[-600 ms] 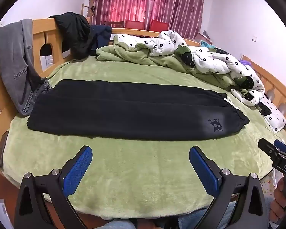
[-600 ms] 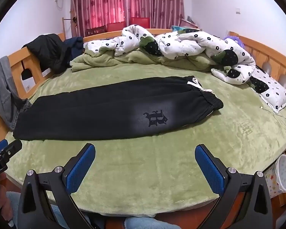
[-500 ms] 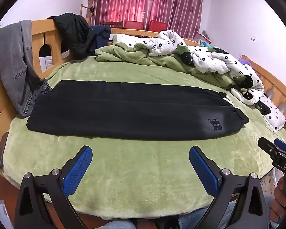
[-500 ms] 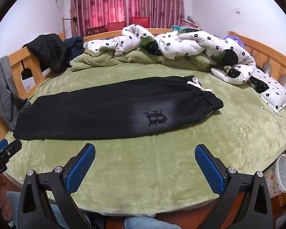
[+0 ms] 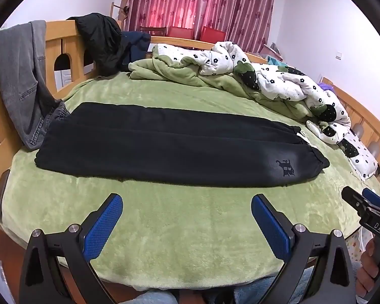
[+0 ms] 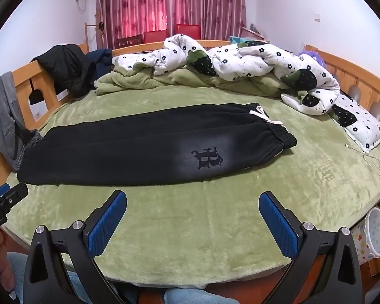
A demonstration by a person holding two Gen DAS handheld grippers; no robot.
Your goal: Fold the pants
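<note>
Black sweatpants (image 5: 169, 147) lie flat on the green bed blanket (image 5: 190, 228), one leg folded over the other, cuffs at the left, waistband with white drawstring at the right. They also show in the right wrist view (image 6: 139, 149), with a dark letter print near the waist. My left gripper (image 5: 186, 204) is open and empty, above the blanket in front of the pants' near edge. My right gripper (image 6: 192, 201) is open and empty, likewise short of the pants.
A rumpled white flowered quilt (image 6: 240, 60) and green blanket are heaped at the back. Grey jeans (image 5: 20, 76) and a black jacket (image 5: 101, 40) hang on the wooden bed rail at the left. A charging cable (image 6: 375, 159) lies at the right. A white bin (image 6: 377, 230) stands beside the bed.
Both grippers have barely shifted; the view has crept slightly. The pants lie as before.
</note>
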